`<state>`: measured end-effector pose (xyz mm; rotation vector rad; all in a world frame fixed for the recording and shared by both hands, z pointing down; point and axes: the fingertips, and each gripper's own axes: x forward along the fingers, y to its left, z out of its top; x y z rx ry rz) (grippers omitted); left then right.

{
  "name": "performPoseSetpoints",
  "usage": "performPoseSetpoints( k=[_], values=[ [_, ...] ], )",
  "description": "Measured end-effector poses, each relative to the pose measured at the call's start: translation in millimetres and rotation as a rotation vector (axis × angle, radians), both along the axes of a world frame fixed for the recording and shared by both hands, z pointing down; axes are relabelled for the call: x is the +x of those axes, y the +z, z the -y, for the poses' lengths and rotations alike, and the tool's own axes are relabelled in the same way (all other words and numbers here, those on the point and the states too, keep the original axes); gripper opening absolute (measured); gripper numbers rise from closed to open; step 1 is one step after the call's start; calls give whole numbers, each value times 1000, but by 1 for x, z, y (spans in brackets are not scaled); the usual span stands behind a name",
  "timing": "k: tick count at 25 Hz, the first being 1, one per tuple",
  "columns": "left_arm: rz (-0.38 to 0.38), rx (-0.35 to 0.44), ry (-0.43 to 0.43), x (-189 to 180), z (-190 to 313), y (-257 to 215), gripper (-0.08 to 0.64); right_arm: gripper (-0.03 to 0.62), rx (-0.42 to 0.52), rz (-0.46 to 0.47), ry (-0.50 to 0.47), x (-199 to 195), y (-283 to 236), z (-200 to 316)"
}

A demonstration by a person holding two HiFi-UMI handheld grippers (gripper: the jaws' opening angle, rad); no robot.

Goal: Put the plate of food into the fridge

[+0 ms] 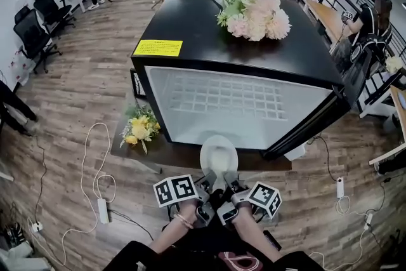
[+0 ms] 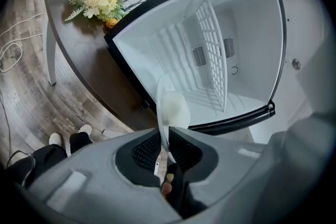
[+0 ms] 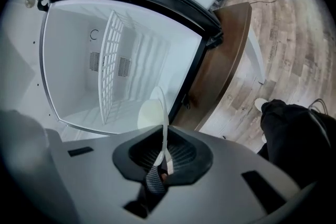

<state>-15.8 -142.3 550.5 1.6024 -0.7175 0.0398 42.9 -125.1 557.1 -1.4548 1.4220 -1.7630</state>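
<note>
White and thin-rimmed, the plate [image 1: 219, 158] hangs over the worktop's [image 1: 174, 154] front edge, just before the open fridge [image 1: 241, 105]. Our left tool [image 2: 165, 147] and right tool [image 3: 163, 153] are each clamped on its near rim, side by side. We judge it stiff, light, slippery and breakable. A firm two-point pinch on the rim should hold it level, so nothing slides off.

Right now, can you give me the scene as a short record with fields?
plate: white, in front of the open fridge, held at its rim by both grippers
left gripper: shut on plate
right gripper: shut on plate
fridge: open, wire shelf inside
flowers: pink bunch on fridge, yellow bunch on table
</note>
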Motion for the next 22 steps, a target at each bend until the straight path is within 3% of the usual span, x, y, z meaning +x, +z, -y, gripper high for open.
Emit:
performPoseSetpoints(
  k=[4, 22],
  values=[
    [-18, -29, -28, 7, 14, 6, 44, 35, -8, -7, -18, 8, 3, 16],
    [-19, -28, -98, 25, 56, 12, 44, 34, -18, -11, -91, 26, 10, 62]
  ],
)
